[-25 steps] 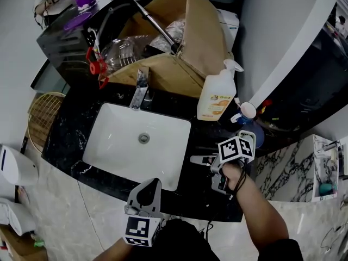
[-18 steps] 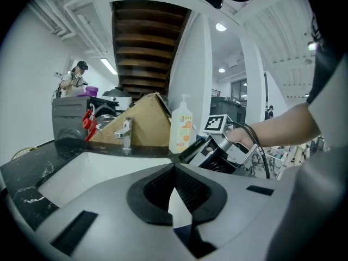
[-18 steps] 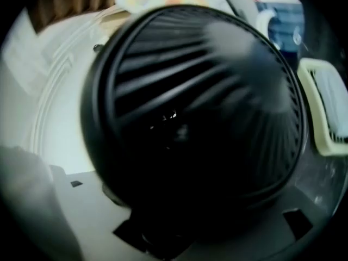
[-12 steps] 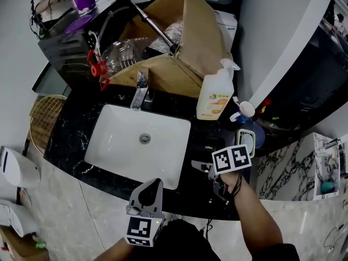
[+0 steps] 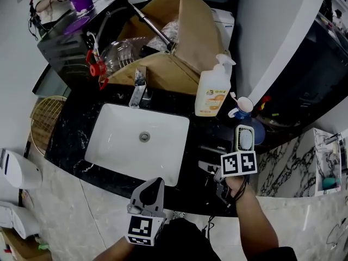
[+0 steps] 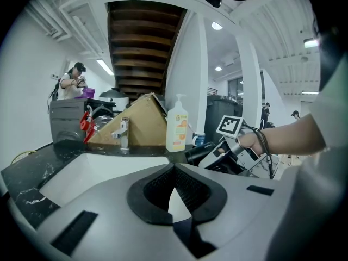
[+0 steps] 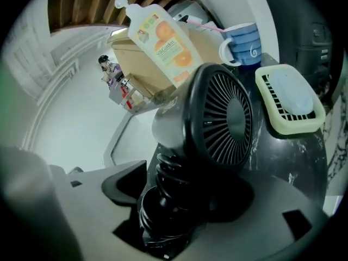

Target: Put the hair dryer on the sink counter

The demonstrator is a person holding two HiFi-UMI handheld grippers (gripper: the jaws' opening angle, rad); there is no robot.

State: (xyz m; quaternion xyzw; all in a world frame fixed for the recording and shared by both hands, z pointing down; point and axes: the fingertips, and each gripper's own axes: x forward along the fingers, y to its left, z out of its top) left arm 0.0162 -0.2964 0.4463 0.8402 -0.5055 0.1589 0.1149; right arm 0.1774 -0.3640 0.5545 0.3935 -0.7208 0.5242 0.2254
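right gripper (image 7: 173, 203) clamped on hair dryer (image 7: 217, 118) handle | dryer over tabletop (image 7: 304, 159), near soap dish (image 7: 288, 105) | left gripper (image 6: 175, 200) jaws together, empty

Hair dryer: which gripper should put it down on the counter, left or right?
Right. The right gripper is shut on the hair dryer, over the black counter beside the soap dish. The left gripper is shut on nothing, by the sink's front edge.
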